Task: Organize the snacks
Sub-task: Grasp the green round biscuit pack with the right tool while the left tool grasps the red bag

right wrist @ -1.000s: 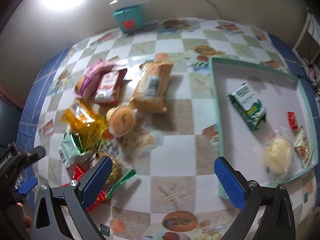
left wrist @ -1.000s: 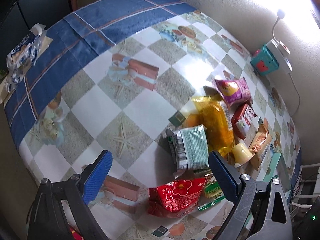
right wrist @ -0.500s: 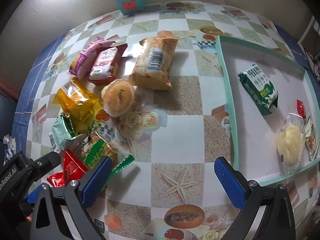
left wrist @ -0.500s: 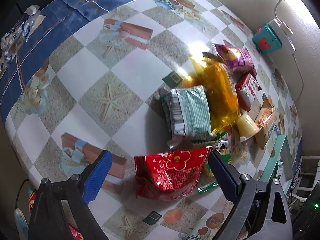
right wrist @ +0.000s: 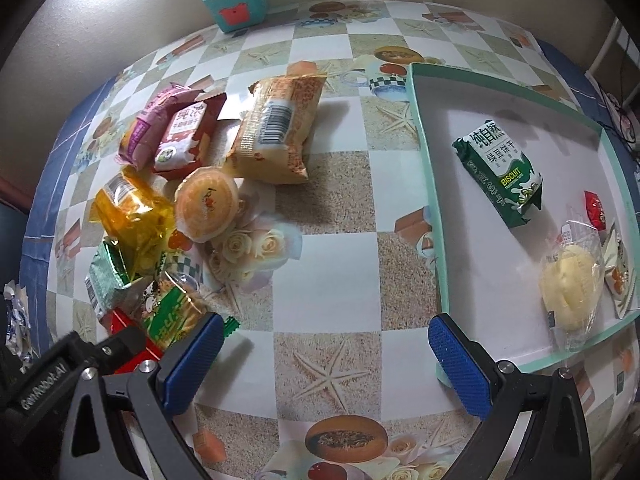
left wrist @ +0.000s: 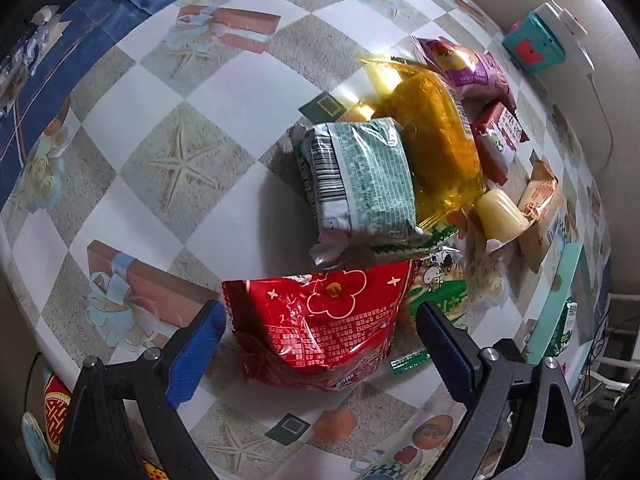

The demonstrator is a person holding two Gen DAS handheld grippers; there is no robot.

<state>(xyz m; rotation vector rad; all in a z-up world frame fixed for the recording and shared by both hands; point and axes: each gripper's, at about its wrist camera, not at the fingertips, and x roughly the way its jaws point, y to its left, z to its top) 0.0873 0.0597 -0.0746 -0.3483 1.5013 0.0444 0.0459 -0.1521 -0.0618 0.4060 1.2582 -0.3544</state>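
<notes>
A red snack bag (left wrist: 324, 328) lies at the near end of a snack pile, between the fingers of my left gripper (left wrist: 320, 320). Its jaws are closing, and the blue pads stand just clear of the bag's sides. Behind the bag lie a green-and-white packet (left wrist: 360, 176), a yellow bag (left wrist: 436, 140), a purple packet (left wrist: 472, 68) and a jelly cup (left wrist: 500, 216). My right gripper (right wrist: 324, 324) hangs open over bare tablecloth, between the pile and a mint-rimmed tray (right wrist: 424, 184). The tray holds a green biscuit pack (right wrist: 500, 172) and a wrapped bun (right wrist: 568, 292).
A tan packet (right wrist: 280, 128) and a round cake (right wrist: 206, 204) lie at the pile's tray side. A teal box (right wrist: 234, 0) and a white power strip stand against the back wall. The cloth's blue border (left wrist: 60, 60) marks the table's far-left edge.
My left gripper has sunk and moved over the red bag, which now sits between its fingers, and the jaws have narrowed a little. The right gripper dropped slightly toward the tablecloth.
</notes>
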